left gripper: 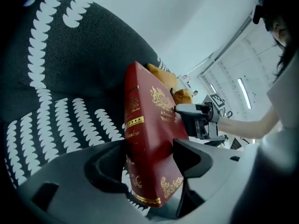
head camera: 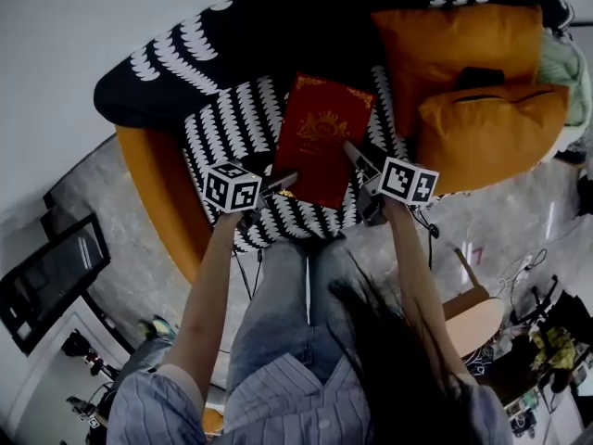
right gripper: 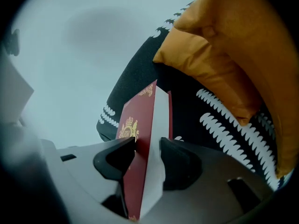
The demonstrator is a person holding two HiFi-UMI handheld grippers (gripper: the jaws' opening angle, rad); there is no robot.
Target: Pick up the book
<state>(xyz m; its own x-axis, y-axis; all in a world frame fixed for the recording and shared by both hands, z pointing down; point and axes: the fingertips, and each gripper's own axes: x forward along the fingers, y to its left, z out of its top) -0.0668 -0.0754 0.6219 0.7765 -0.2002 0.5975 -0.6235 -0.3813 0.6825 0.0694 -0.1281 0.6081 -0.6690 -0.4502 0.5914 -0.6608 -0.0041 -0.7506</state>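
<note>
Jaws of both grippers are clamped on the book (head camera: 321,137). The left gripper (head camera: 281,182) pinches its near left edge at the spine, and the right gripper (head camera: 355,152) grips its right edge, over the pages. Red with gold print, the book hangs tilted between them above the seat of the black-and-white sofa (head camera: 222,123). It looks clear of the seat, though no view shows the gap plainly. Orange cushions (head camera: 482,109) lie to the right. I'd judge the pickup all but done, with only a steady, level hold left.
</note>
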